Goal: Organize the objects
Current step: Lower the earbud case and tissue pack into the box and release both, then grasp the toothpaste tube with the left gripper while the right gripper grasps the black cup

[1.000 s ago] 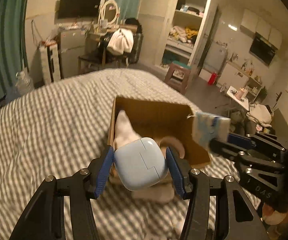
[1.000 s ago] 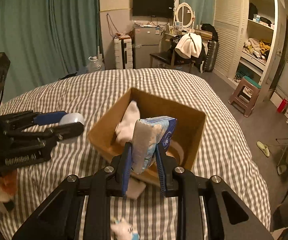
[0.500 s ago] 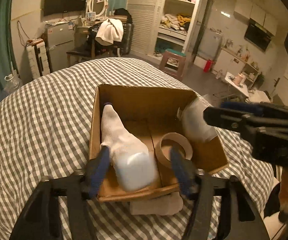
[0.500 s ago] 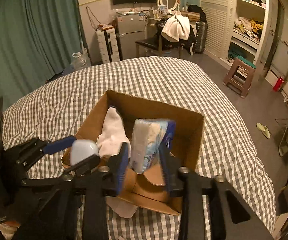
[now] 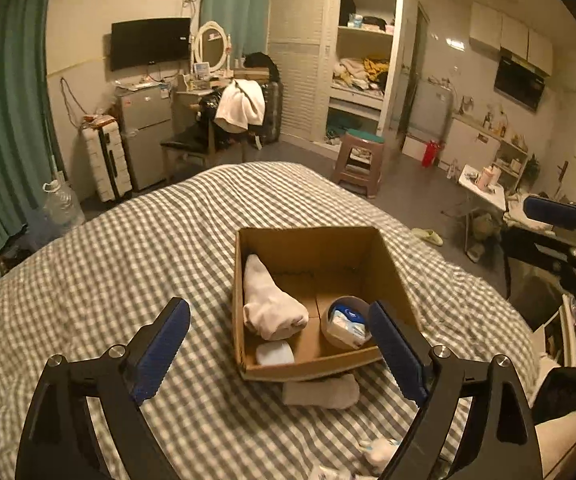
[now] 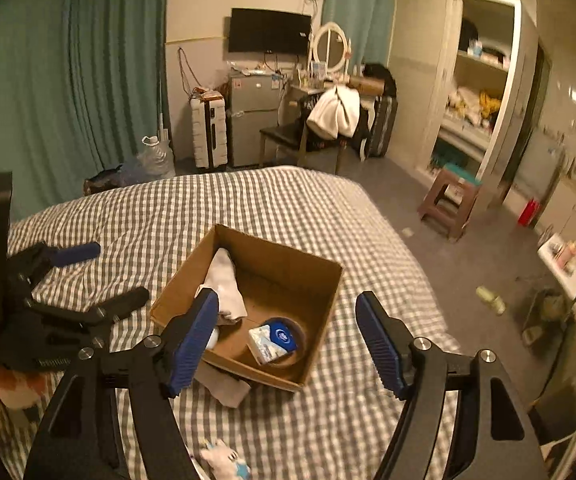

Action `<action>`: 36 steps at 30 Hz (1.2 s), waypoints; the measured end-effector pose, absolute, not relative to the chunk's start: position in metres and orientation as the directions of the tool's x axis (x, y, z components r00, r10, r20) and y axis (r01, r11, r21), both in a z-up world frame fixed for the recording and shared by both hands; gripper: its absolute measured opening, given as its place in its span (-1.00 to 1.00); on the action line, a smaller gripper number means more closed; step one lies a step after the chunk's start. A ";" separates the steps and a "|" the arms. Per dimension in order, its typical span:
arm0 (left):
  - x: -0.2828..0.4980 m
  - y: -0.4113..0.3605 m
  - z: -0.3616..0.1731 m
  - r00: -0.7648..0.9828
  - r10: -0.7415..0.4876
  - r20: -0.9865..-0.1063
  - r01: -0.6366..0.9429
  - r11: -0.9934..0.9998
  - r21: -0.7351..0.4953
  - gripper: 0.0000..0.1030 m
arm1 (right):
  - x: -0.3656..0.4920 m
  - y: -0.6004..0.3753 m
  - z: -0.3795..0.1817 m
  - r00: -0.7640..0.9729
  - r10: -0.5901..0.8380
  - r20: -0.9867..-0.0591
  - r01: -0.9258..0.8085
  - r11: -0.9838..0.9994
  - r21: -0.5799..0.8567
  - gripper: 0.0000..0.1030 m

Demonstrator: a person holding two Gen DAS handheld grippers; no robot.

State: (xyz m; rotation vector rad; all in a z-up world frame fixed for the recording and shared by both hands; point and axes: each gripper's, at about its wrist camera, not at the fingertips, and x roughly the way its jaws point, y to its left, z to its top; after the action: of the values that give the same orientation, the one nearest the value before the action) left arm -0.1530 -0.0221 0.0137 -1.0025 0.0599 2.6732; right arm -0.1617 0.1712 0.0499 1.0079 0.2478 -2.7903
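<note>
An open cardboard box sits on the checked bed. Inside lie a white sock, a pale blue case, and a tissue pack resting in a tape roll. My left gripper is open and empty, raised above and before the box. My right gripper is open and empty above the box's near side. Each gripper shows at the edge of the other's view.
A grey sock lies on the bed, partly under the box's near edge. A small white toy lies nearer me. Beyond the bed stand a chair, a fridge, a suitcase, a stool and a wardrobe.
Both grippers opened and let go: the pale blue case and the tissue pack dropped into the box. Both grippers then pulled back and up from the box.
</note>
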 end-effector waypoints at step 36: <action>0.010 -0.010 -0.125 -0.622 -0.003 -0.783 -0.080 -0.994 0.067 0.91 | -0.013 0.156 -0.162 -0.398 -0.101 -0.912 0.443 -0.892 -0.095 0.60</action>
State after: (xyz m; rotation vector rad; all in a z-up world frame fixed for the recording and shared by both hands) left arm 0.0099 -0.0100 -0.1252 -1.3454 0.1484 2.7874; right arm -0.0129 0.1562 -0.1620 1.4894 0.4657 -2.3355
